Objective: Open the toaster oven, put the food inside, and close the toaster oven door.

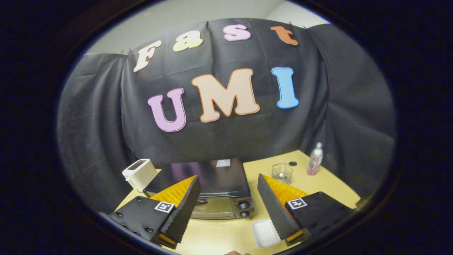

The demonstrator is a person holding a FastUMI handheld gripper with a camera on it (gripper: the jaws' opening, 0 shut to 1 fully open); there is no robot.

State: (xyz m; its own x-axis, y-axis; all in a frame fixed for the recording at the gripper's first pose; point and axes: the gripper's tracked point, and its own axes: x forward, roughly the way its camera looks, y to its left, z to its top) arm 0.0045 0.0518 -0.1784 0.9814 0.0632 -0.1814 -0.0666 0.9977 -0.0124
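- The gripper [226, 198] was held open above the table [332, 184], nothing between its fingers
- The oven [221, 191] was seen beyond the fingers, door shut
- A white tray [263, 232] lay beside the right finger

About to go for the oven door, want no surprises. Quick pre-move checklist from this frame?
1. Tongs open and holding nothing: ok.
2. Toaster oven just ahead, between the fingers: ok.
3. Oven door shut, ready to be opened: looks ok, its handle is partly hidden by a finger.
4. White tray on the table by the other finger: ok; food on it: cannot tell.
5. White toaster, glass jar and bottle stand off to the sides, out of the path: ok.
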